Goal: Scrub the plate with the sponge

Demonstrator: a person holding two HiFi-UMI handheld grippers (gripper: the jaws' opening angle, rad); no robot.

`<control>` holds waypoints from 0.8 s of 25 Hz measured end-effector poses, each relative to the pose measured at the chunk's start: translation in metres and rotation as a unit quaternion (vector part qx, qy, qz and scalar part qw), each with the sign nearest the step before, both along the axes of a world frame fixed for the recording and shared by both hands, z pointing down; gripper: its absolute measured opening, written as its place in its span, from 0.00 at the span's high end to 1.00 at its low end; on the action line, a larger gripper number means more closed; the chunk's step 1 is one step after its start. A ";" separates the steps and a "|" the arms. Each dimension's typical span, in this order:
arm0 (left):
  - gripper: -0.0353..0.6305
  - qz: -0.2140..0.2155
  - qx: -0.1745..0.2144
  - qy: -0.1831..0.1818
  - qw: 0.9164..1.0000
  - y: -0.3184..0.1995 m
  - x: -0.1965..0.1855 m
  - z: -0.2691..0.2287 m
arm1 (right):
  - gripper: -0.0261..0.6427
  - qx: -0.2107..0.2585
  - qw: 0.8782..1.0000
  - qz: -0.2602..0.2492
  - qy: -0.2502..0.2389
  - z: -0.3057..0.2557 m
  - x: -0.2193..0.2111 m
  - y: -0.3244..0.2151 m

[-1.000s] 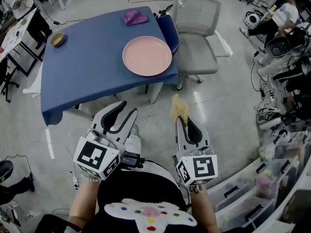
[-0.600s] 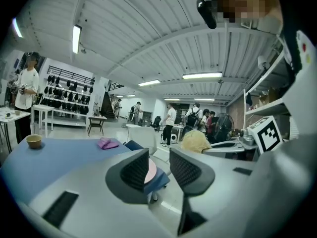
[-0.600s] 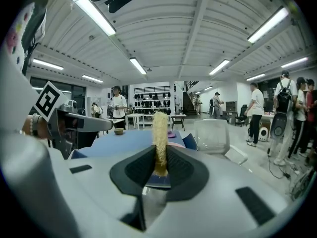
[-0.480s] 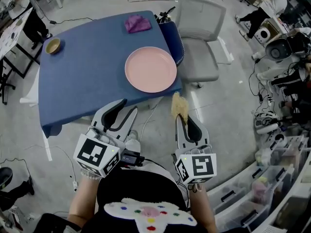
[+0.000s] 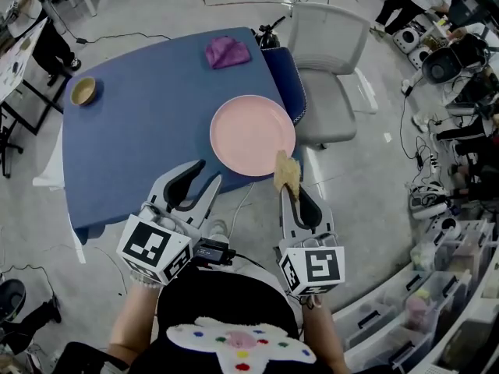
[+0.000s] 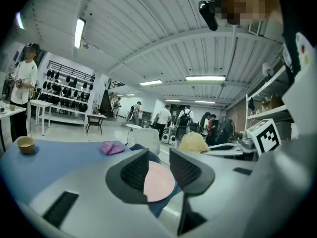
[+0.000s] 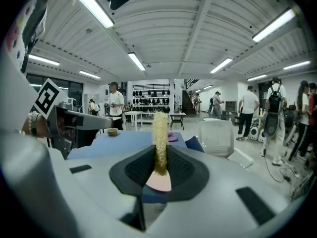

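A pink plate lies near the front right corner of the blue table; it also shows between the jaws in the left gripper view and the right gripper view. My right gripper is shut on a yellow sponge, which stands upright and overlaps the plate's near edge in the head view. The sponge also shows in the left gripper view. My left gripper is open and empty, hanging over the table's front edge, left of the plate.
A purple cloth lies at the table's far side and a small bowl at its far left. A grey office chair stands right of the table. Shelves with bins line the right. People stand in the background.
The table and plate have come closer and lower in the head view as I stepped forward. The sponge now overlaps the plate's near edge. Both grippers keep their pose.
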State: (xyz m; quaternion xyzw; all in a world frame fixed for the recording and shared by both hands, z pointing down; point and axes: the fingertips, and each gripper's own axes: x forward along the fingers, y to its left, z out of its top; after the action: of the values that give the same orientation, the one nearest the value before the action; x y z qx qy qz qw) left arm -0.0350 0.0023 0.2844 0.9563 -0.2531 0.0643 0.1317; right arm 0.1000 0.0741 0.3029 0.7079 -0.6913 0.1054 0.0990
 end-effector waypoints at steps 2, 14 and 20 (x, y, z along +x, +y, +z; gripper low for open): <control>0.75 0.001 -0.002 0.001 1.000 -0.010 -0.002 0.001 | 0.87 -0.001 1.000 0.000 0.005 -0.001 -0.002 -0.010; 0.75 0.012 -0.016 -0.020 1.000 -0.039 -0.005 0.027 | 0.87 -0.019 1.000 0.006 0.004 0.012 -0.006 -0.039; 0.75 -0.010 -0.024 -0.030 0.999 -0.052 -0.001 0.039 | 0.87 -0.027 1.000 -0.014 -0.001 0.022 0.001 -0.057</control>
State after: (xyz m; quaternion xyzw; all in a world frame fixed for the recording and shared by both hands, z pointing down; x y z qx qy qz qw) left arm -0.0361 -0.0496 0.3231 0.9479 -0.2649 0.0972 0.1478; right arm 0.1013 0.0174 0.3252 0.6954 -0.6979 0.1233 0.1188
